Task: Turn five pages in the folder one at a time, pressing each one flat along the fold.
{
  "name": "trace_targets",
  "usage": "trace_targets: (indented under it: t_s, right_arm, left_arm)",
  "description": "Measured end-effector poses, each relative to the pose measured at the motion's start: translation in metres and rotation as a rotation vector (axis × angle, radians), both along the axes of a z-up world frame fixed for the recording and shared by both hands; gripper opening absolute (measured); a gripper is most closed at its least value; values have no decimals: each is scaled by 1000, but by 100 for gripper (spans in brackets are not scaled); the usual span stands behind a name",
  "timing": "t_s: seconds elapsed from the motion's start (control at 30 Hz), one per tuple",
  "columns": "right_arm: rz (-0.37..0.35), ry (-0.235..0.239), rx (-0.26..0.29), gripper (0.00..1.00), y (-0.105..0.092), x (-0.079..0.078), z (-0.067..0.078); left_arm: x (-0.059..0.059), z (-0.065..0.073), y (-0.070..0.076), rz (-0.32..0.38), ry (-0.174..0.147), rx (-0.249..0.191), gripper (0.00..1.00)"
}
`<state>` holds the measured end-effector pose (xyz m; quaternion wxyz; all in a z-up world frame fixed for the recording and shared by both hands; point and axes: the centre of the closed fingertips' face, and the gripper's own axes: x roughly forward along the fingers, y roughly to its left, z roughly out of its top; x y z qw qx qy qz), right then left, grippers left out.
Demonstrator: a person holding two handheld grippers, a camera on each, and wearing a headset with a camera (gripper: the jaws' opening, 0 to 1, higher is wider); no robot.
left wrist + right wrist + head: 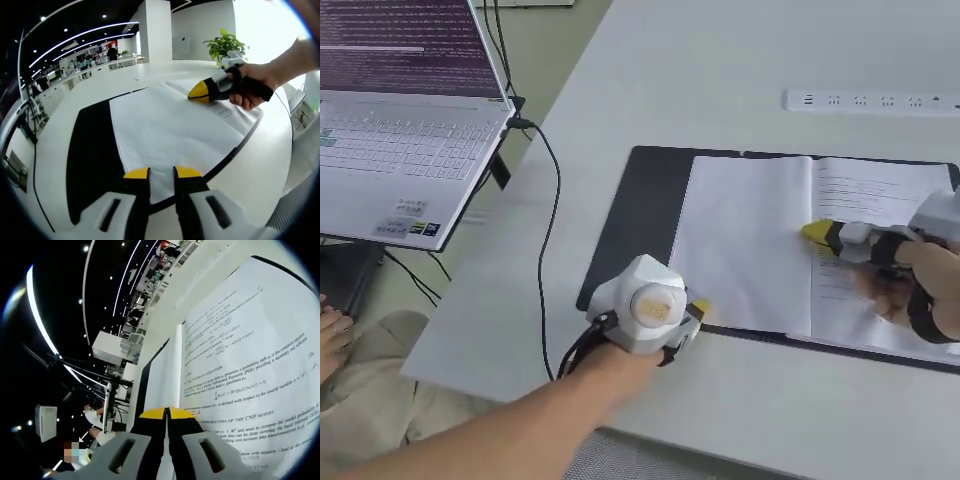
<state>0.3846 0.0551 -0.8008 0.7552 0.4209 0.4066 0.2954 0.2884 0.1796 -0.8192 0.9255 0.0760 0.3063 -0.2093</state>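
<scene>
the folder [638,215] lies open and flat on the white counter [720,60], filling the 3 o'clock side of the head view, with its black inner cover bare toward 9 o'clock. a blank page [740,240] lies turned over on the left half, and a printed page [240,350] lies on the right half. the left tool [161,174] sits at the folder's near edge, at 6 o'clock in the head view. its yellow tips are a little apart, with nothing between them, and they point across the blank page from its near edge. the right tool [166,413] has its yellow tips pressed together, with nothing seen between them. it sits low at the fold [181,365] where the blank and printed pages meet, tips pointing along that line. in the left gripper view it shows at 1 o'clock, held in a hand [252,85], its tip down on the paper. a laptop [400,140] stands open at 10 o'clock in the head view, with a black cable [556,200] running down beside it. a white power strip [870,100] lies at 2 o'clock, beyond the folder.
</scene>
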Motion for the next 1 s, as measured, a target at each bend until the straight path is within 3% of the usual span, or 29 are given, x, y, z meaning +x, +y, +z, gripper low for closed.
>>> trace_targets:
  t_s: [0.57, 1.0]
  right_arm:
    - [33, 11, 1, 0, 0, -26, 0]
    - [76, 31, 7, 0, 1, -55, -2]
  left_arm:
    - [1, -1, 1, -3, 1, 4, 16]
    - [1, -2, 0, -4, -2, 8, 16]
